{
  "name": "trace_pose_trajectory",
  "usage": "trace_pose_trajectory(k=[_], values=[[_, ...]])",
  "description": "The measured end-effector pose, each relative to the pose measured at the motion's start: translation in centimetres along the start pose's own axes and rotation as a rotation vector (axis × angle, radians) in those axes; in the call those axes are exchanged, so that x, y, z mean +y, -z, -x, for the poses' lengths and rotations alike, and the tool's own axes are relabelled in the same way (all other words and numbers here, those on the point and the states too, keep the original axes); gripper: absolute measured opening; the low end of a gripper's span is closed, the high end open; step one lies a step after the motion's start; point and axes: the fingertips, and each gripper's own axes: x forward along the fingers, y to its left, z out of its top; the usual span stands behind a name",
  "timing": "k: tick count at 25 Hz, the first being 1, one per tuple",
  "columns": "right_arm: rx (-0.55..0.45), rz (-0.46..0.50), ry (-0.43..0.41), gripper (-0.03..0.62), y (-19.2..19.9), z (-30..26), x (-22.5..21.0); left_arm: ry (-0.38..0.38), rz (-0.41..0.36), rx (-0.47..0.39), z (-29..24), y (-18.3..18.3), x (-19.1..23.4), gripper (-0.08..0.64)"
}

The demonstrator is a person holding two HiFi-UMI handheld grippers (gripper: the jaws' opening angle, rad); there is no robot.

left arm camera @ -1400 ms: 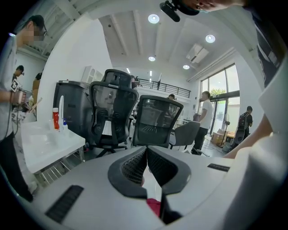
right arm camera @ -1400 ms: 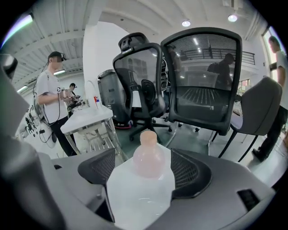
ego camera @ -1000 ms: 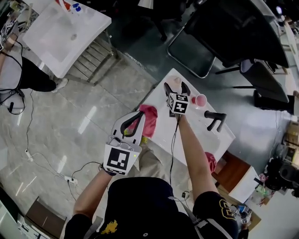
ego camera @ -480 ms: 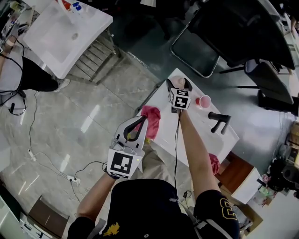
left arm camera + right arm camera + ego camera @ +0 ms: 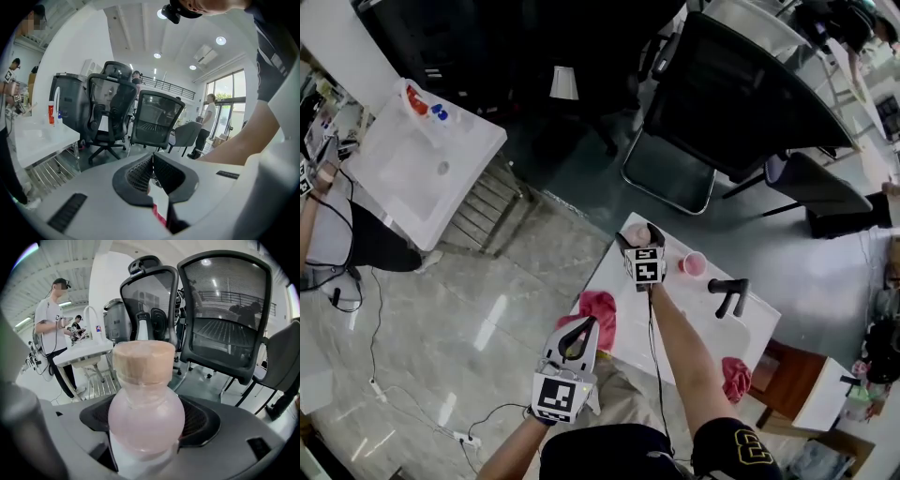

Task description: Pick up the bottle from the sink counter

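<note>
The right gripper is clamped on the bottle. Its two dark ribbed pads press the pale pink body from either side, just under the shoulder, and the tan cap stands upright above them. The bottle's lower part and base are cut off behind the gripper's own body, so no view shows whether it rests on the white sink counter or hangs just clear of it. In the head view it sits over the counter's far-left corner. The left gripper is clenched on nothing, its pads meeting along a thin seam. Below that seam a sliver of white and red shows, too small to name. In the head view this gripper hovers at the counter's near-left edge, just beside a pink cloth lying on that edge. On the counter, right of the bottle, stands a small pink cup, and further right a black faucet. A second pink cloth lies at the counter's near-right corner. A black office chair stands beyond the counter's far edge.
</note>
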Motion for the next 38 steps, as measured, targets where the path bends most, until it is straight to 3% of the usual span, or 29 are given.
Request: trace_pose_trajectory(k=[5, 11, 17, 32, 38], values=[[-0.012, -0.03, 0.053, 0.41, 0.1, 0.6, -1.1, 0.02, -0.05, 0.001, 0.0, 0.0, -0.3, 0.02], [-0.013, -0.059, 0.032, 0.41, 0.7, 1.8, -0.1, 0.015, -0.05, -0.016, 0.6, -0.8, 0.0, 0.02], [-0.051, -0.075, 0.029, 0.41, -1.3, 4.0, 0.9, 0.006, -0.05, -0.025, 1.7, -1.3, 0.1, 0.02], [-0.147, -0.098, 0.045, 0.41, -6.0, 16.5, 1.2, 0.098, -0.131, -0.052, 2.5, -5.0, -1.9, 0.02], [-0.202, -0.097, 0.095, 0.41, -8.0, 22.6, 0.9, 0.151, -0.16, -0.084, 2.4, -7.1, -3.6, 0.02]])
